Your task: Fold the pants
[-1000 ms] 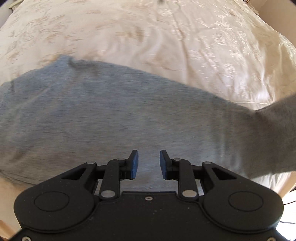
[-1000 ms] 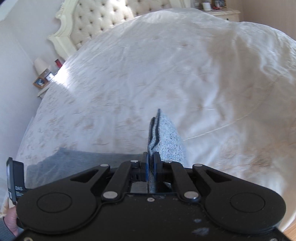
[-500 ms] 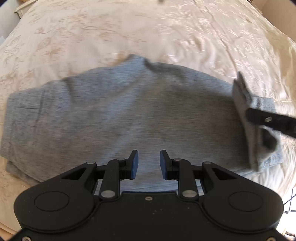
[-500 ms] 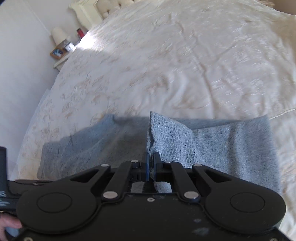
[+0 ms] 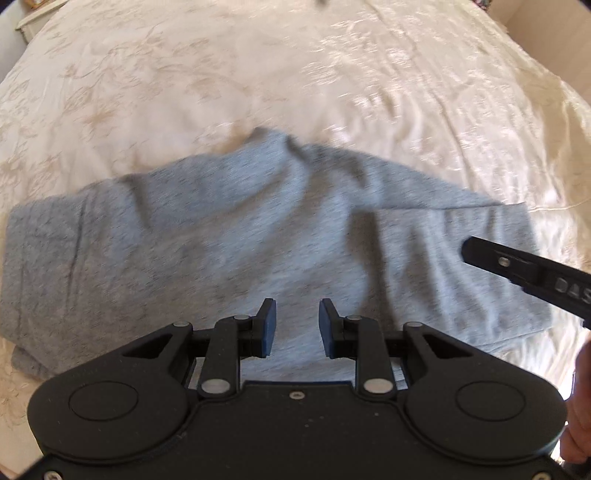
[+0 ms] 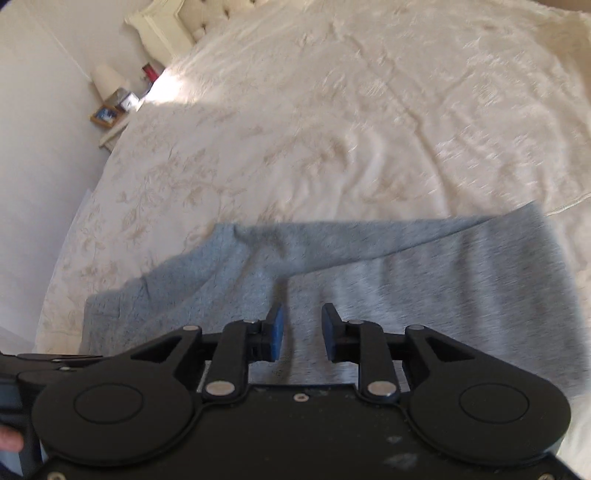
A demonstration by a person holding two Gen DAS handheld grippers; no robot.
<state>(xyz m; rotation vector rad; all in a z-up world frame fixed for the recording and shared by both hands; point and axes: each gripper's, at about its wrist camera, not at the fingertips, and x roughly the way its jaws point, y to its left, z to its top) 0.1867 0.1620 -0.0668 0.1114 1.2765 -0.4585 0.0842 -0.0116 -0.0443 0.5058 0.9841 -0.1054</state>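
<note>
The grey pants (image 5: 258,229) lie folded on the cream bedspread (image 5: 295,74), spread flat directly ahead of and beneath both sets of jaws. Seen from the left wrist, the cloth extends well to either side of the jaws, with a small peak at its far edge ahead of them and an upper layer overlapping diagonally toward the right. From the right wrist, the pants (image 6: 424,280) fill the area ahead of the jaws and to their right; a fold edge runs diagonally from just beyond the jaws toward the far right corner.

Left gripper (image 5: 297,326): jaws spread, blue pads apart, nothing between them; cloth visible through the gap below.

Right gripper (image 6: 303,332): jaws opening, pads clear of the fabric, no cloth pinched; it also enters the left view from the right, over the pants' right portion.

Beyond the pants, the bedspread (image 6: 369,110) carries a pale floral pattern. Far left of the right jaws stand a tufted headboard (image 6: 173,26) and a bedside table (image 6: 114,122) bearing a lamp (image 6: 107,79) and a framed picture (image 6: 104,115).
</note>
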